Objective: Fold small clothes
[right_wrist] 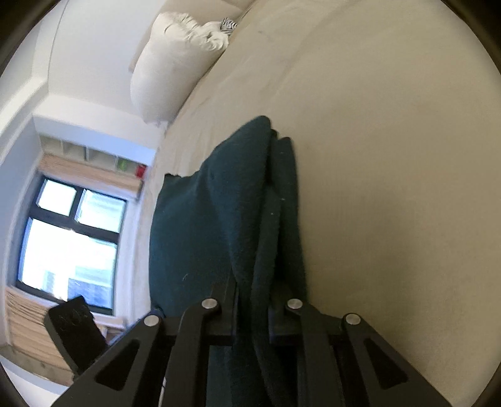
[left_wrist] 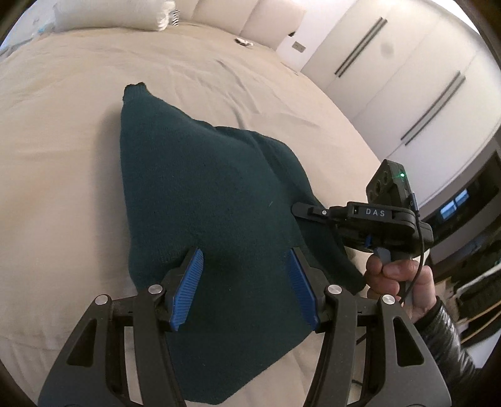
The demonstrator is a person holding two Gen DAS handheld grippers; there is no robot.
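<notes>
A dark teal knitted garment (left_wrist: 200,200) lies on the beige bed (left_wrist: 62,156), partly lifted into a peak. My left gripper (left_wrist: 245,275) is open, its blue pads (left_wrist: 188,281) spread just above the garment's near part, holding nothing. My right gripper (left_wrist: 305,211) reaches in from the right and is shut on the garment's right edge, lifting it. In the right wrist view the teal garment (right_wrist: 225,219) is bunched between the closed jaws of my right gripper (right_wrist: 253,313) and drapes away over the bed (right_wrist: 391,156).
White pillows (left_wrist: 125,12) and a padded headboard (left_wrist: 250,18) are at the far end of the bed. White wardrobe doors (left_wrist: 407,78) stand to the right. The right wrist view shows a pillow (right_wrist: 175,62) and a window (right_wrist: 72,244) at the left.
</notes>
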